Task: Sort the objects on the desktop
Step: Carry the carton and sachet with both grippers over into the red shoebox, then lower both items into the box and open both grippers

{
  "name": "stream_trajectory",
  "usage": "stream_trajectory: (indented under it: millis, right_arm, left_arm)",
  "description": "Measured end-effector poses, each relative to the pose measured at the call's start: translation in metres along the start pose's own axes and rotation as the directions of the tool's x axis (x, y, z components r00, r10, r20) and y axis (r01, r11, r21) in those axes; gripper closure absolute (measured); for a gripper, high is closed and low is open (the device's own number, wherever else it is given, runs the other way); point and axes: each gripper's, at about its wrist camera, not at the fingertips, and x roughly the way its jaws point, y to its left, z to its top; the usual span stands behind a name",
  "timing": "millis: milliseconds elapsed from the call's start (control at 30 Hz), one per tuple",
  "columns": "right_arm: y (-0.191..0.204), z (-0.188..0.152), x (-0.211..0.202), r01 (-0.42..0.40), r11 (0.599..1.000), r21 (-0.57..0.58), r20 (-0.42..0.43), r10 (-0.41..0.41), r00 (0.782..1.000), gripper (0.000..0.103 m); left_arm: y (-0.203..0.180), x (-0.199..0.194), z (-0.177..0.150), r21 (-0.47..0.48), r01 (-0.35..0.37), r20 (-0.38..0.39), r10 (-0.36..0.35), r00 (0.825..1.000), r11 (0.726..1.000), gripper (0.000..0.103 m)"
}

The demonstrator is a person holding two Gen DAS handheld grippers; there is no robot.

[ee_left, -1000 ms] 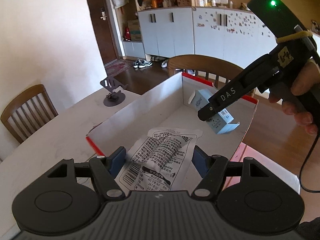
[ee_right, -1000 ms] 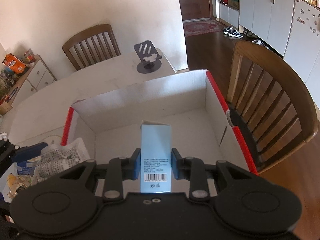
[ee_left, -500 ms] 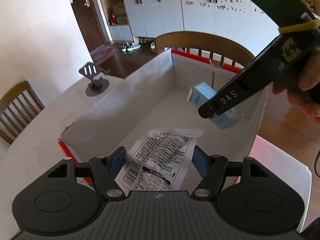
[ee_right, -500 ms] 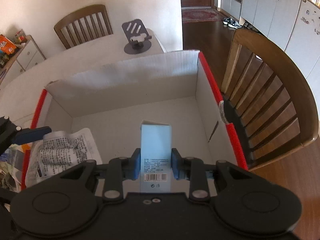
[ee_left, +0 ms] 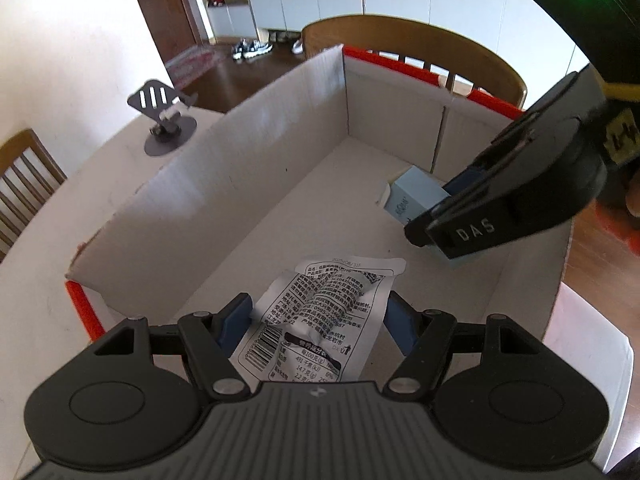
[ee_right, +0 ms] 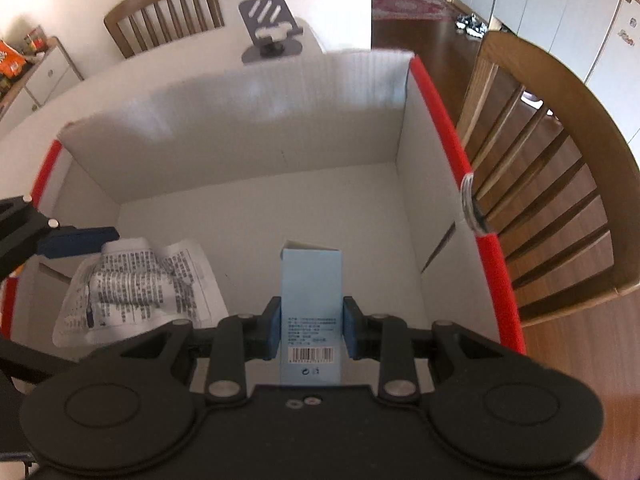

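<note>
A white cardboard box [ee_left: 256,168] [ee_right: 248,128] with red rims stands on the table. My left gripper [ee_left: 318,320] is shut on a white printed snack packet [ee_left: 324,312], held just inside the box's near end. The same packet [ee_right: 136,280] shows at the left of the right wrist view, pinched by a blue fingertip [ee_right: 80,240]. My right gripper [ee_right: 308,326] is shut on a light blue carton [ee_right: 311,308], low inside the box. In the left wrist view the carton [ee_left: 416,196] sits at the right, partly hidden by the right gripper's black body.
A grey phone stand [ee_left: 164,120] [ee_right: 272,28] sits on the table beyond the box. A curved wooden chair [ee_right: 560,168] presses against the box's far side, another chair [ee_right: 164,12] stands by the wall. A low cabinet [ee_right: 36,76] is at the far left.
Both grippers have sunk into the box with their loads. The carton is now near the box floor, and the packet has crossed the near rim.
</note>
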Motion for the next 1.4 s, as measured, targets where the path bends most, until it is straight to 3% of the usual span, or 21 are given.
stream_trajectory:
  millis: [500,867,967,1100,1233,1400]
  right_arm:
    - [-0.002,0.008,0.018,0.017,1.000,-0.021,-0.095,-0.019,0.995,0.073]
    - [0.002,0.016,0.023,0.017,1.000,-0.022,-0.105,-0.020,0.994,0.070]
    - [-0.001,0.011,0.021,0.007,1.000,-0.015,-0.100,-0.008,0.995,0.064]
    - [-0.003,0.012,0.019,-0.004,1.000,-0.010,-0.085,0.004,0.996,0.049]
    - [-0.004,0.014,0.013,-0.020,1.000,0.003,-0.069,0.021,0.997,0.046]
    - [-0.005,0.014,0.008,-0.039,0.999,0.010,-0.059,0.039,0.997,0.040]
  left_arm:
    - [0.001,0.026,0.002,-0.002,0.051,-0.146,-0.050,0.988,0.999,0.032]
    - [-0.002,0.030,0.003,0.021,0.072,-0.180,-0.067,0.981,0.997,0.031]
    - [0.000,0.028,0.002,0.008,0.079,-0.177,-0.076,0.981,0.997,0.031]
    - [0.002,0.027,0.001,-0.014,0.088,-0.184,-0.089,0.979,0.996,0.031]
    - [0.003,0.021,-0.002,-0.027,0.096,-0.166,-0.099,0.981,0.995,0.030]
    - [0.008,0.015,-0.001,-0.038,0.083,-0.150,-0.088,0.985,0.996,0.021]
